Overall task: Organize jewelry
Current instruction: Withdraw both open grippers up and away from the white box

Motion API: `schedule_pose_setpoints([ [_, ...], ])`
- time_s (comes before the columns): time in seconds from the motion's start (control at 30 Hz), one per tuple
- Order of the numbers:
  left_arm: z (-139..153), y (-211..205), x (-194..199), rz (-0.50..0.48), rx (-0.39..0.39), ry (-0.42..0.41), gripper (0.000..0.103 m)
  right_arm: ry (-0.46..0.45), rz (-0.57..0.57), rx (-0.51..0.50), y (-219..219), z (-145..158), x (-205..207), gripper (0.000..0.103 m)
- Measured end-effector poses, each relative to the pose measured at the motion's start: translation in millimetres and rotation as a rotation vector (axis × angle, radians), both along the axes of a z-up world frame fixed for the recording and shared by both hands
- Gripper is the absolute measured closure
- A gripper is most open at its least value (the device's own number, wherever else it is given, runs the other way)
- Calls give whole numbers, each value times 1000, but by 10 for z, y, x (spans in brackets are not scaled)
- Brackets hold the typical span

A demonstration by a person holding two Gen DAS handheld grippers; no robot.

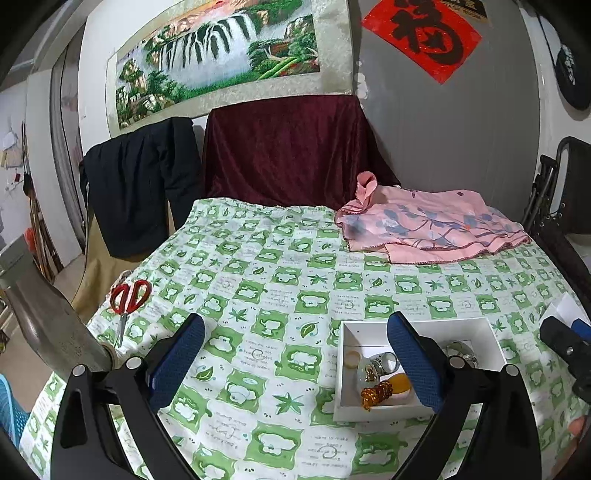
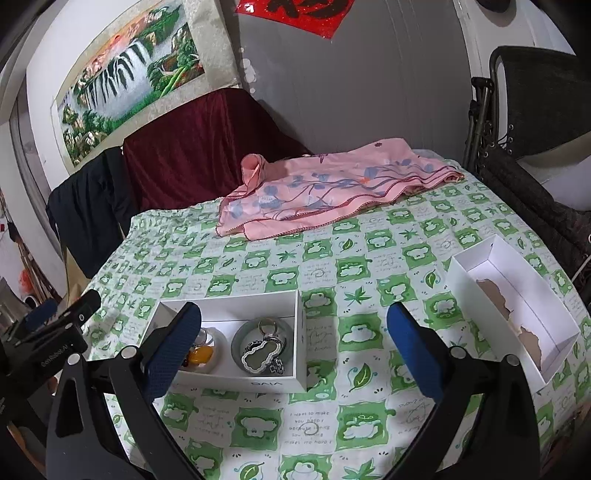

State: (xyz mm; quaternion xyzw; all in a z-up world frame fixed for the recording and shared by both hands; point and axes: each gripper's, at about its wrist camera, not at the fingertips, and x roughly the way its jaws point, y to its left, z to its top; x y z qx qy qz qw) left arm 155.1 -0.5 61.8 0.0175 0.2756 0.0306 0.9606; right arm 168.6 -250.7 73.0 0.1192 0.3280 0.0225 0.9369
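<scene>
Green-and-white patterned tablecloth [image 1: 280,280] over the bench, grey wall behind with a waterfall picture [image 1: 221,55] and a red paper sign [image 1: 424,33]. Dark red cloth [image 1: 291,147] draped at the far edge, black garment [image 1: 140,181] beside it, pink floral cloth [image 1: 432,229] bunched at the far right of the bench. Red-handled scissors [image 1: 127,299] near the left edge.

White jewelry box [image 2: 299,332] open on the tablecloth, holding a grey-green bangle [image 2: 240,332], a silver gourd-shaped pendant [image 2: 260,354] lying on it, an amber bead [image 2: 201,355], a gold-coloured chain [image 1: 375,393] and silver rings [image 1: 386,362], all heaped together. Second white box [image 2: 513,306] well apart to the right, torn paper lining inside, otherwise bare.

Left gripper [image 1: 295,358]: fingers spread wide, nothing between them but tablecloth; right finger [image 1: 413,362] overlapping the jewelry box in view, contact impossible to judge. Right gripper [image 2: 291,350]: fingers wide apart, nothing held; left finger [image 2: 170,350] in front of the box's left end, box's right part framed between the two fingers.
</scene>
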Motion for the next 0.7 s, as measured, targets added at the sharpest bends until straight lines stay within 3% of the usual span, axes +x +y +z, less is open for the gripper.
schedule_pose_setpoints([
  [0.37,17,7,-27,-7,-8,0,6,-30,-2,-40,72,69,-75,7],
  [0.7,-12,-17,-22,5,25,14,6,23,7,-75,136,-45,4,7],
])
